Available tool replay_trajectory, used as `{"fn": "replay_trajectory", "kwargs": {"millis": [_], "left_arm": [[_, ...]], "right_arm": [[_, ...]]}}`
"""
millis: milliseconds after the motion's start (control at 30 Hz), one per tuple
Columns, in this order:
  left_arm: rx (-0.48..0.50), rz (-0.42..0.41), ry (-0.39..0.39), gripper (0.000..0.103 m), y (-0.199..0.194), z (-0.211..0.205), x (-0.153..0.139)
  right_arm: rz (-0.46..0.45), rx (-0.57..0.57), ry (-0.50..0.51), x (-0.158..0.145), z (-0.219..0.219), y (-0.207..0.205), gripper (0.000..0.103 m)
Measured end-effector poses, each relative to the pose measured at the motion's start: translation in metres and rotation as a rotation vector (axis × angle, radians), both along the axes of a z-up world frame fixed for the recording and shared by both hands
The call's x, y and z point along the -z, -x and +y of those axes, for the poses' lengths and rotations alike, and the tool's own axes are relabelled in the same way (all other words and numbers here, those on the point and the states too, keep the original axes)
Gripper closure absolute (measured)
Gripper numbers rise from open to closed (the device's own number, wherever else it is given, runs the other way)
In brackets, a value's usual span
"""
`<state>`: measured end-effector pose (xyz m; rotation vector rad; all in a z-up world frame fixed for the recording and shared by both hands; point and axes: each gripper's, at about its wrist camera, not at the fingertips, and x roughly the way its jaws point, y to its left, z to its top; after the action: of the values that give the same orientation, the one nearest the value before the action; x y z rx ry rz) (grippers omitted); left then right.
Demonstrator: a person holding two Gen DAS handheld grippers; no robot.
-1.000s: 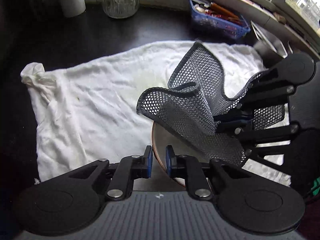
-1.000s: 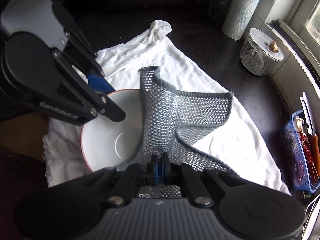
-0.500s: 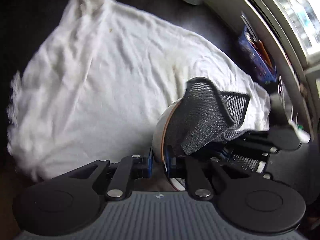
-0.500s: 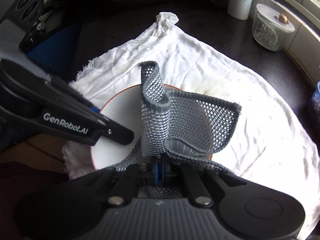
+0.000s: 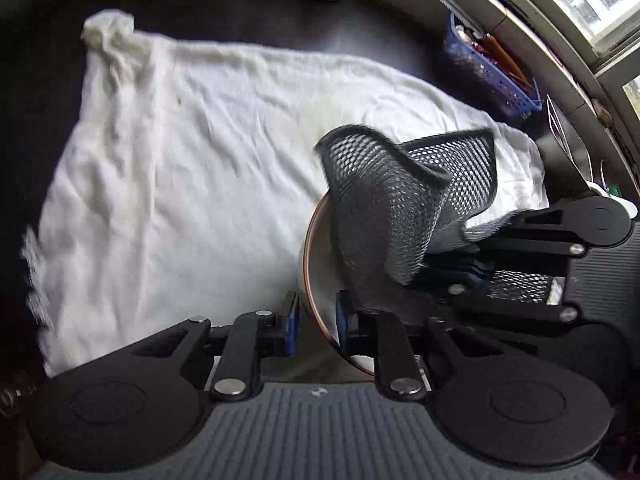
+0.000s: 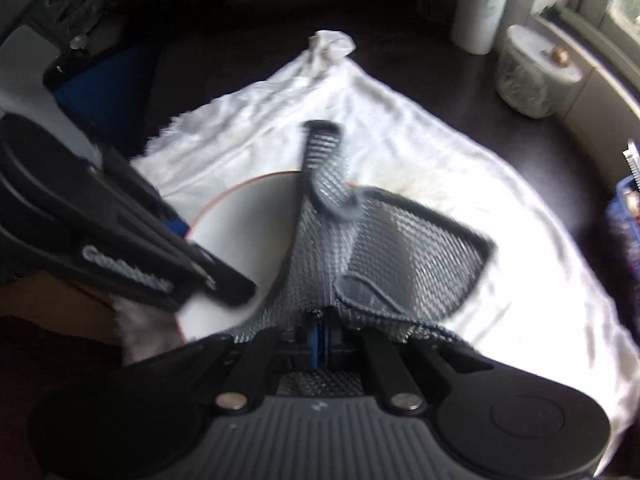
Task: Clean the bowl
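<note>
A white bowl [image 5: 320, 264] with a brown rim is tilted on edge over the white cloth [image 5: 192, 168]. My left gripper [image 5: 316, 320] is shut on its rim, one pad on each side. My right gripper [image 6: 324, 338] is shut on a grey mesh dishcloth [image 6: 384, 264]; the mesh drapes over the bowl [image 6: 248, 232] and into it. In the left wrist view the mesh [image 5: 400, 200] covers most of the bowl's inside, with the right gripper [image 5: 472, 272] behind it. The right wrist view is blurred.
The cloth [image 6: 480, 200] lies on a dark counter. A glass jar with a lid [image 6: 532, 76] and a paper towel roll [image 6: 484, 4] stand at the back. A blue basket of utensils [image 5: 492, 72] sits by the window sill.
The bowl has tipped and turned in my left gripper. The mesh dishcloth has shifted across the bowl's inside with my right gripper. Both views have swung.
</note>
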<state>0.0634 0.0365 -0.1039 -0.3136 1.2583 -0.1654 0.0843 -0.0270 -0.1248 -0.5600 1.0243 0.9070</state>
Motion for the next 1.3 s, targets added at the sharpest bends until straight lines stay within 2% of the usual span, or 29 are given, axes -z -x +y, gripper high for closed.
{"fn": "replay_trajectory", "kwargs": {"millis": [67, 167, 200, 233, 267, 300, 400, 467, 567, 667, 733, 900, 1200, 1267, 1300], "left_arm": [[0.001, -0.014, 0.028, 0.089, -0.002, 0.005, 0.001], [-0.102, -0.028, 0.175, 0.089, -0.008, 0.022, 0.001], [-0.128, -0.037, 0.21, 0.089, -0.01, 0.025, 0.0], [-0.124, -0.054, 0.209, 0.089, -0.015, 0.024, -0.004], [-0.105, -0.073, 0.19, 0.09, -0.02, 0.022, -0.007], [-0.046, -0.096, 0.125, 0.09, -0.025, 0.015, -0.01], [0.094, -0.141, -0.053, 0.091, -0.042, -0.002, -0.013], [0.16, -0.14, -0.104, 0.089, -0.051, -0.007, -0.013], [0.199, -0.124, -0.147, 0.091, -0.055, -0.01, -0.015], [0.086, -0.079, -0.09, 0.094, -0.049, 0.001, -0.01], [-0.067, -0.001, 0.022, 0.094, -0.041, 0.014, -0.002], [-0.232, 0.07, 0.166, 0.093, -0.02, 0.02, 0.011], [-0.529, 0.199, 0.425, 0.092, 0.019, 0.03, 0.036], [-0.594, 0.228, 0.483, 0.091, 0.028, 0.033, 0.041], [-0.593, 0.228, 0.482, 0.09, 0.029, 0.032, 0.041]], "right_arm": [[-0.028, -0.01, 0.013, -0.002, 0.0, -0.001, 0.1], [-0.062, -0.013, 0.025, -0.003, 0.003, -0.005, 0.1], [-0.066, -0.014, 0.027, -0.003, 0.004, -0.007, 0.101], [-0.069, -0.015, 0.022, -0.005, 0.004, -0.01, 0.101], [-0.082, -0.016, 0.02, -0.005, 0.004, -0.013, 0.101], [-0.129, -0.017, 0.029, -0.009, 0.006, -0.017, 0.101], [-0.149, -0.03, 0.062, -0.013, 0.008, -0.028, 0.101], [-0.127, -0.047, 0.075, -0.008, 0.009, -0.033, 0.101], [-0.092, -0.052, 0.079, 0.0, 0.01, -0.036, 0.101], [-0.037, -0.012, 0.047, 0.005, 0.009, -0.039, 0.101], [0.028, 0.039, -0.005, 0.004, 0.005, -0.042, 0.101], [0.142, 0.109, -0.087, 0.014, 0.002, -0.038, 0.101], [0.198, 0.113, -0.144, 0.01, 0.0, -0.028, 0.1], [0.17, 0.084, -0.126, 0.007, 0.001, -0.021, 0.1], [0.166, 0.072, -0.121, 0.007, 0.001, -0.02, 0.1]]}}
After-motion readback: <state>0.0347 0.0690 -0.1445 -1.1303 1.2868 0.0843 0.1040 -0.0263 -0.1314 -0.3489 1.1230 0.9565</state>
